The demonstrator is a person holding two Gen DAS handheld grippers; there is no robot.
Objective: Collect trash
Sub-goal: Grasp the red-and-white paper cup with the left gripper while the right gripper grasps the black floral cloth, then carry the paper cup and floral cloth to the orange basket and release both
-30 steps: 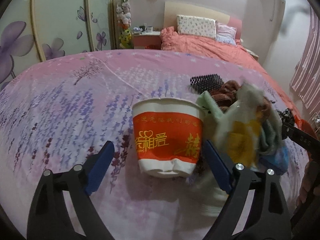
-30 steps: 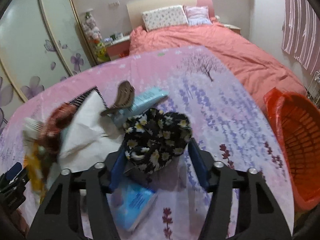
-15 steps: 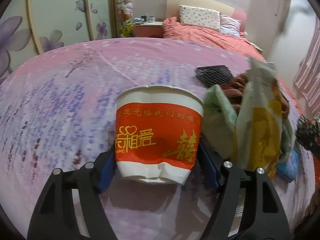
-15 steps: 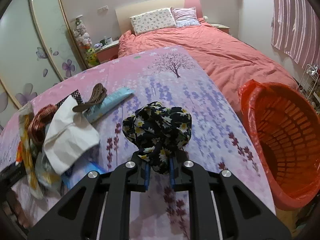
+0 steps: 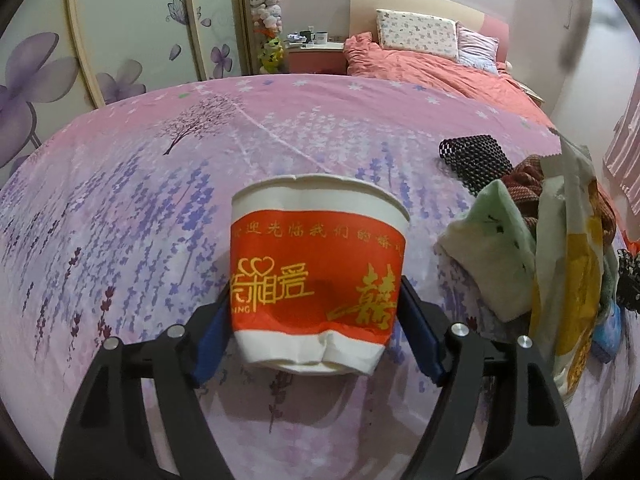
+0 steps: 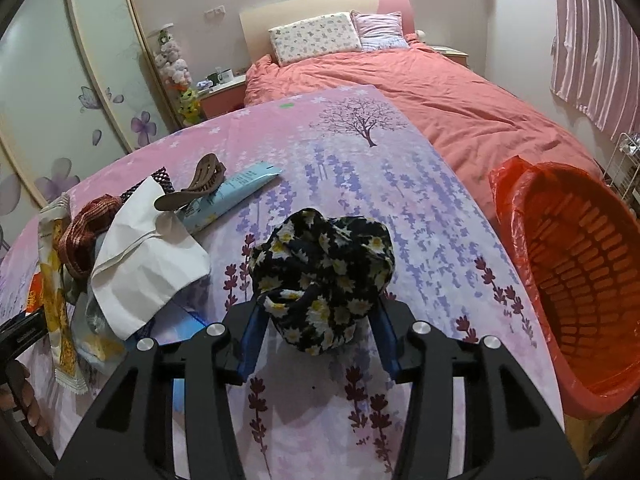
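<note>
Two tools are at work over the desk (image 5: 120, 184) with its pink, flower-printed cloth. My left tool (image 5: 316, 316) has its blue pads against both sides of a red and white paper cup (image 5: 318, 272), whose lower wall is dented; its jaws are opening slightly. My right tool (image 6: 318, 330) has its jaws opening, with a black scrunchie (image 6: 324, 276) printed with daisies sitting between them; I cannot tell whether the pads touch it. Beside it to the left lies a heap of wrappers (image 6: 140, 264), a blue tube (image 6: 232, 196) and a brown hair clip (image 6: 196, 188). An orange basket (image 6: 576, 280) lined with a red bag stands off the desk's right edge.
</note>
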